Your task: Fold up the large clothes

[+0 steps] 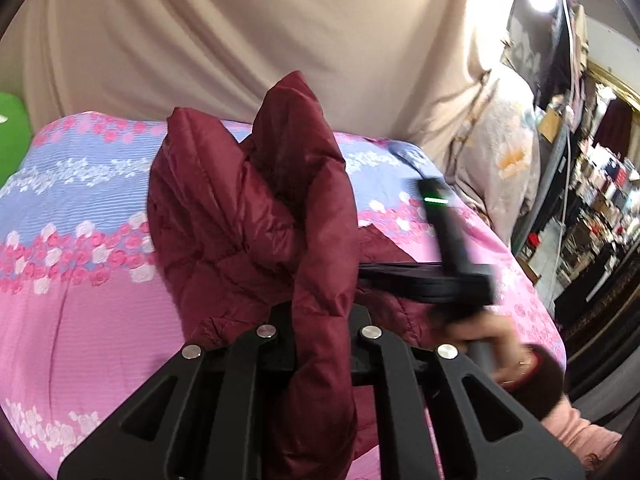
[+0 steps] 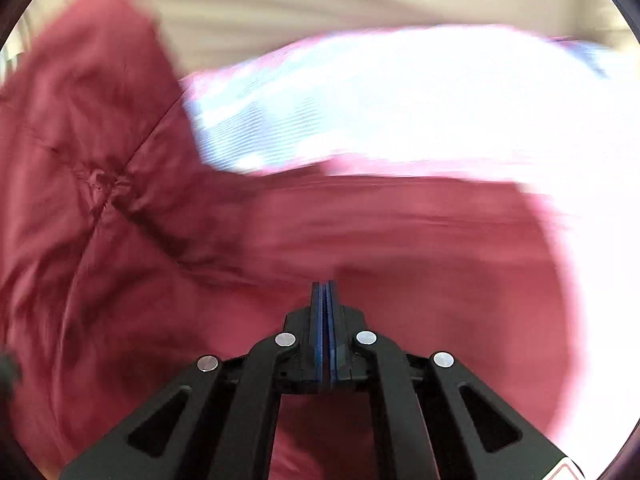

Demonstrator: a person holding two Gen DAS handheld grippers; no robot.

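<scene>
We hold a dark red puffer jacket [image 1: 256,216] over a bed covered in a pink and blue floral sheet [image 1: 80,208]; part of the jacket is bunched up and lifted near the middle of the bed, and the rest lies spread flat on the sheet to the right and near side. In the left wrist view, our left claw [image 1: 322,332] is clamped on a thick fold of the jacket; the red fabric runs straight down between its fingers and hides the pads, and the lifted cloth rises in two puffy peaks beyond it. To the right in that view, our right claw [image 1: 404,276] reaches in sideways above the flat part of the jacket, held by our right hand [image 1: 496,344], blurred. In the right wrist view, the right claw [image 2: 327,292] is closed, its blue pads pressed together with nothing between them; the jacket [image 2: 160,240] fills the left and lower part of that view beneath it, and the sheet [image 2: 360,100] shows pale and blurred beyond. A beige cloth backdrop [image 1: 240,40] hangs behind the bed; cluttered shelves [image 1: 600,200] stand at the far right.
</scene>
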